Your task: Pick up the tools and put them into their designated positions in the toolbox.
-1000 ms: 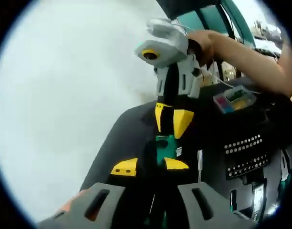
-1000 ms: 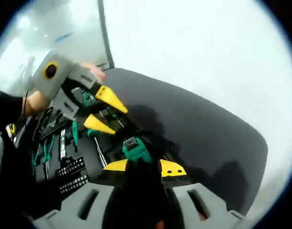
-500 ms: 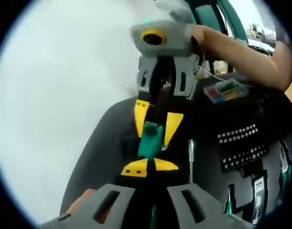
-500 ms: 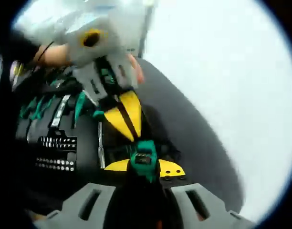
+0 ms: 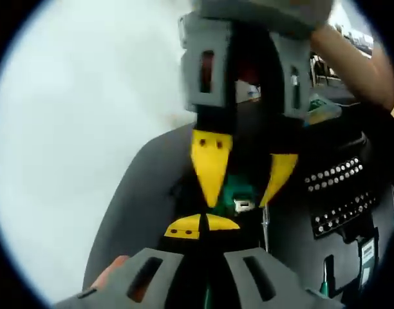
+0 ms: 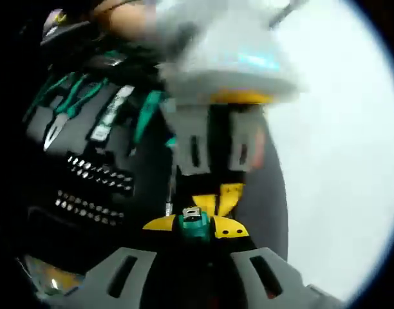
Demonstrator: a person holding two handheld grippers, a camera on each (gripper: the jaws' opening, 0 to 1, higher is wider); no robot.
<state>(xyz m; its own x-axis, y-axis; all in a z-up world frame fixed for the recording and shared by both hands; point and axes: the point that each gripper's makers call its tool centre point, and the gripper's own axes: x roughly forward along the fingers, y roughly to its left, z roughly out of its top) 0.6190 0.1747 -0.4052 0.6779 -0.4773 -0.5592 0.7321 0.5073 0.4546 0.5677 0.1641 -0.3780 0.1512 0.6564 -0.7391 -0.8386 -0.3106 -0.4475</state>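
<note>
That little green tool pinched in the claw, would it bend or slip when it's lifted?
The green tool is probably stiff: it looks like a chunky solid piece between the right claw's yellow tips. Being small, it is likely light. Its smooth, plastic-looking surface might slip if the grip loosens.

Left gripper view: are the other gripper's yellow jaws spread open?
Yes. The right gripper shows its two yellow jaws spread apart, with a green tool between them.

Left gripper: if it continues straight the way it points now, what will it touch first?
Most likely the right gripper, whose yellow fingers face it closely around the green tool; depth is unclear.
</note>
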